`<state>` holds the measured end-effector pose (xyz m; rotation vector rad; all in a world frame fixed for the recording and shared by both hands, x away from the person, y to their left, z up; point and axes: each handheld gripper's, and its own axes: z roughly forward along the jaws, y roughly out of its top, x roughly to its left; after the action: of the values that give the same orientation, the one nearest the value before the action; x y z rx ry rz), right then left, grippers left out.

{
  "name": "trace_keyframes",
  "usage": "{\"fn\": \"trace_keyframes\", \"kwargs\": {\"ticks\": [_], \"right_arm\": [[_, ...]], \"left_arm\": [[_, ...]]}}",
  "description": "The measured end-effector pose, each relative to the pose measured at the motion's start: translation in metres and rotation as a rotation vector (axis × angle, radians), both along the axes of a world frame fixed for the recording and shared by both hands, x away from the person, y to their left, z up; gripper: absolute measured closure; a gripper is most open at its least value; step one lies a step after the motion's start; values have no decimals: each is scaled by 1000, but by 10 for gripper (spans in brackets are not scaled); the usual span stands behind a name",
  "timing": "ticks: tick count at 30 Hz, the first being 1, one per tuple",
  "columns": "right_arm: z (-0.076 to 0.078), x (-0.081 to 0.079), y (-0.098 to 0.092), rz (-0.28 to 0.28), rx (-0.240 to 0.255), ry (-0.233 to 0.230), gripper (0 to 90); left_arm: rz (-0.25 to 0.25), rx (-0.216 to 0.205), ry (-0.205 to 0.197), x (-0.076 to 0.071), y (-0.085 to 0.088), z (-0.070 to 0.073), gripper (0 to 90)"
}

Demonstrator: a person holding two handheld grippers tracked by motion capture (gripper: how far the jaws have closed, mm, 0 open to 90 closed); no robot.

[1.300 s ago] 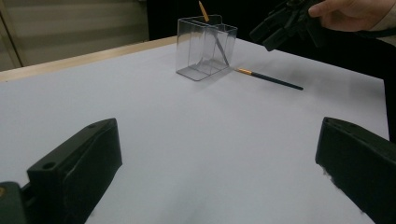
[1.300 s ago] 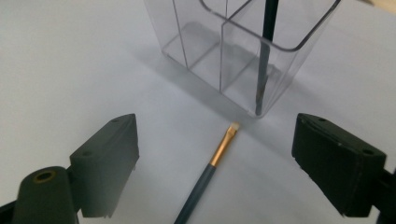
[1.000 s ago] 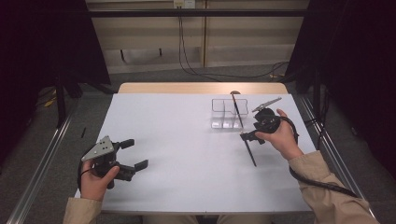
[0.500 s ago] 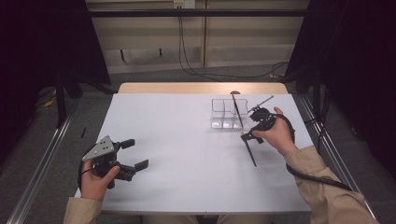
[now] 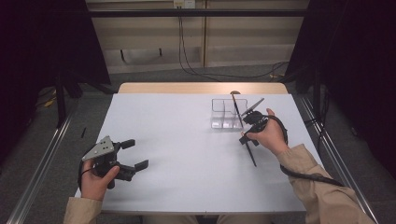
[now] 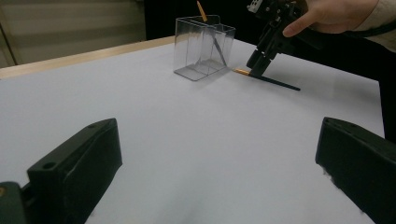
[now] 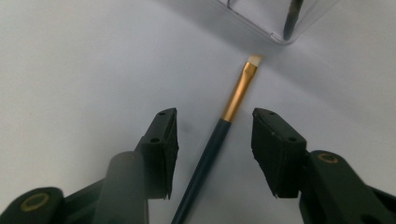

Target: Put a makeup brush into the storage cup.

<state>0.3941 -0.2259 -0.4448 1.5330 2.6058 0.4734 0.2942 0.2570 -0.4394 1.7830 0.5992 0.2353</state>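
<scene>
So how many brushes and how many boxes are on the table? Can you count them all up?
Brushes: 2 (one lying flat on the table, one standing in the box)
Clear boxes: 1
Total: 3

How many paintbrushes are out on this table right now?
2. One brush lies flat on the white table between the right claw's open jaws. The other brush stands tilted inside the clear holder. No others are visible.
</scene>
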Motion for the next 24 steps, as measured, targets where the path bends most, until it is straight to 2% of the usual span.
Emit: {"fn": "trace_keyframes", "kwargs": {"ticks": [3,8,12,15,19,24], "right_arm": [[-1,0,0,1,-24,-15,619],[-5,0,0,-44,-11,22,654],[-7,-1,1,-48,-14,40,684],[-7,0,1,-50,-28,40,726],[-7,0,1,-47,-59,20,833],[-7,0,2,-45,-72,24,841]], "left_arm": [[1,2,4,1,1,-1,3],[1,1,1,1,1,-1,3],[-3,6,1,0,0,-1,3],[0,-2,2,0,0,-1,3],[-1,6,4,1,1,-2,6],[1,8,3,1,1,-1,7]]}}
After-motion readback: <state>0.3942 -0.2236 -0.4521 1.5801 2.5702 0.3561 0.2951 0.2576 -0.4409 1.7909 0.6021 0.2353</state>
